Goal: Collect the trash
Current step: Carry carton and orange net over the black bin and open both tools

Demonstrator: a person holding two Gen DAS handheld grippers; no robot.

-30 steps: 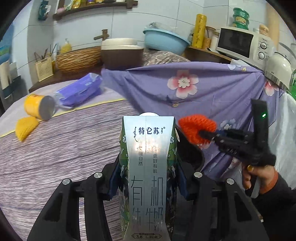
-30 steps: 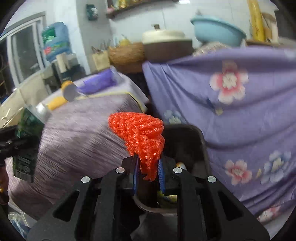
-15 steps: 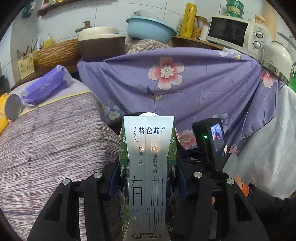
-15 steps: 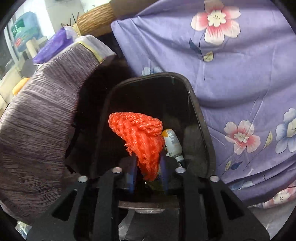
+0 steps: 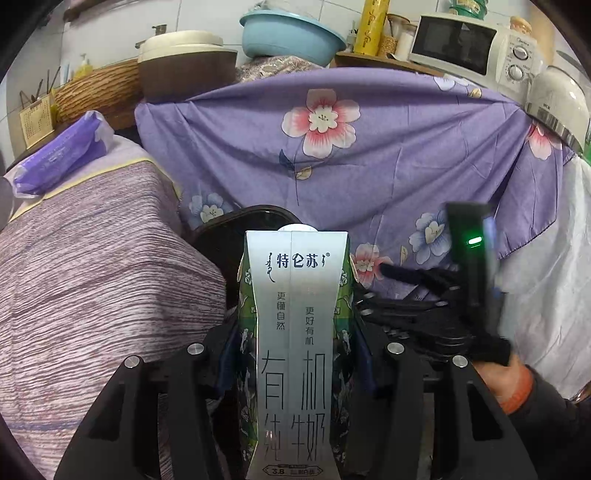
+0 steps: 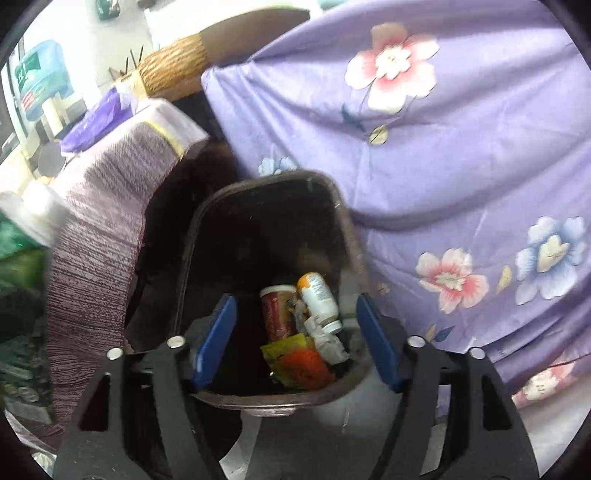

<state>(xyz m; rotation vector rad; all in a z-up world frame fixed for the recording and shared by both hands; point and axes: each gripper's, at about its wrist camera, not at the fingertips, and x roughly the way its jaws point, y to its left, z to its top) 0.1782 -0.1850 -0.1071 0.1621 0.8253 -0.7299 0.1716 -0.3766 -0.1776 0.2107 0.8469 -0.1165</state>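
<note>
Item: we hold the right gripper (image 6: 295, 347) over the bin (image 6: 207, 221), jaws just opened wide, empty; orange net (image 6: 304, 363) lies inside. Outstanding: milk carton (image 5: 295, 350), clamped in the left gripper (image 5: 295, 354), beside the bin.

One milk carton (image 5: 295, 354), one bin (image 6: 199, 236), two grippers. In the bin lie one white bottle (image 6: 318, 297), one red can (image 6: 277, 310), one orange net (image 6: 303, 363), one yellow wrapper (image 6: 286, 346) and one crumpled paper (image 6: 327, 341). Behind stand one microwave (image 5: 469, 50), one blue basin (image 5: 291, 35), one wicker basket (image 5: 98, 92) and one purple pack (image 5: 62, 155).
</note>
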